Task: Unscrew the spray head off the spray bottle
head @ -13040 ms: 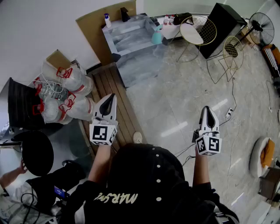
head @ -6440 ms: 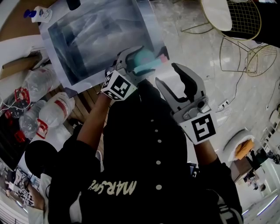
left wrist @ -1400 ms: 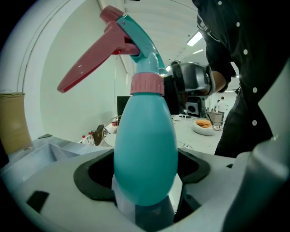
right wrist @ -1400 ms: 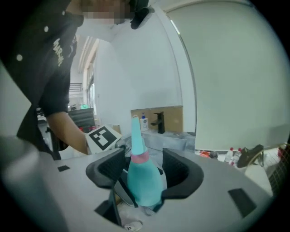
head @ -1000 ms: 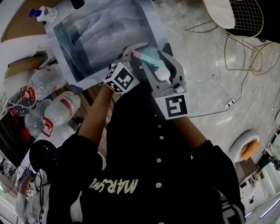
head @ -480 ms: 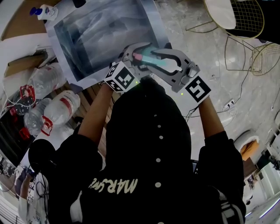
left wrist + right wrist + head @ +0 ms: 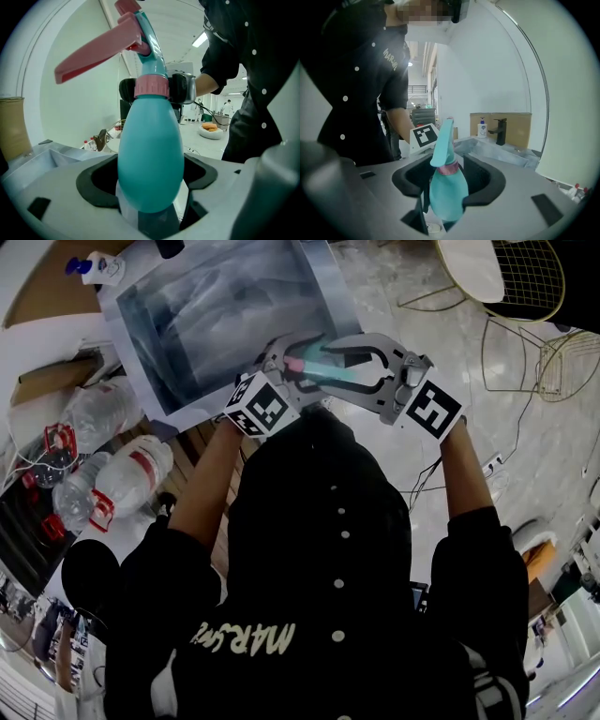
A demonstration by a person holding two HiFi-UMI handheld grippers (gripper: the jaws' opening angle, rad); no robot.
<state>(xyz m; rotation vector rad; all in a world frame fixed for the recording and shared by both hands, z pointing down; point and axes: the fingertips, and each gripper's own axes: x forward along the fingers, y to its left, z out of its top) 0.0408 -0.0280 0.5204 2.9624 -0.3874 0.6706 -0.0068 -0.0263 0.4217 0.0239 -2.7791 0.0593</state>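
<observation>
spray head (image 7: 151, 47): i'm unscrewing it, left hand-held gripper (image 7: 292, 360) clamping the spray bottle (image 7: 150, 154), right hand-held gripper (image 7: 330, 367) opening around the collar (image 7: 151, 86), likely to regrip.

Bright, even indoor light, strong fisheye bending, dark vignetted corners.

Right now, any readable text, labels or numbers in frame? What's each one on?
"MARSM": white print on the black shirt, on its back, upside down in the head view; further letters unclear.
Red labels on the water bottles: too small to read.
Pump dispenser label: blurred.
Spray bottle: no print visible.
</observation>
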